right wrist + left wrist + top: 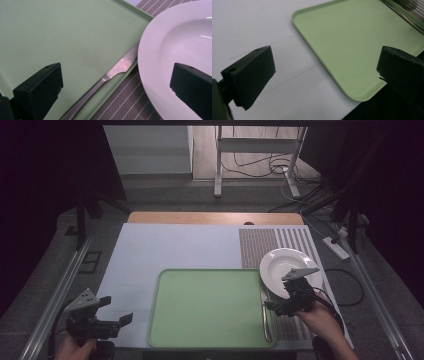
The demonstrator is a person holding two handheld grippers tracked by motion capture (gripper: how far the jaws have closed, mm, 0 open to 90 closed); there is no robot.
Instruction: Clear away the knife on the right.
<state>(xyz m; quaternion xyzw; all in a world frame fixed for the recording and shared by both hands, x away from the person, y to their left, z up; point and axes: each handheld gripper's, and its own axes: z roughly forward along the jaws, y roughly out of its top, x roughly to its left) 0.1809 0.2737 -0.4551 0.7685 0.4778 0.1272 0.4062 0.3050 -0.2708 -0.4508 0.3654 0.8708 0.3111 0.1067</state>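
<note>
1. Right tool: jaws spread wide and holding nothing. It hangs over the right edge of the green tray, between the knife and the white plate.
2. Knife: lies flat inside the tray along its right rim, blade toward the far end; the blade tip passes under the overhanging edge of the plate.
3. Plate: rests on the striped placemat, its near-left edge lapping over the tray's right rim.
4. Step in hand, as judged: a grasp of the knife or of the plate edge; the frames do not settle which. For the knife, the jaws should come down astride the handle, well back from the plate, and close across its narrow width. The handle lies close against the rim, so one jaw needs room between handle and rim wall.
5. Obstruction: the plate's overhang covers the blade tip. Lifting the knife straight up may catch the plate; drawing it toward the person first seems safer.
6. Left tool: jaws apart and empty, held over the white sheet at the near-left corner of the tray, well apart from the knife.
7. Surroundings: a wooden bench edge shows beyond the sheet; cables lie on the floor behind.
</note>
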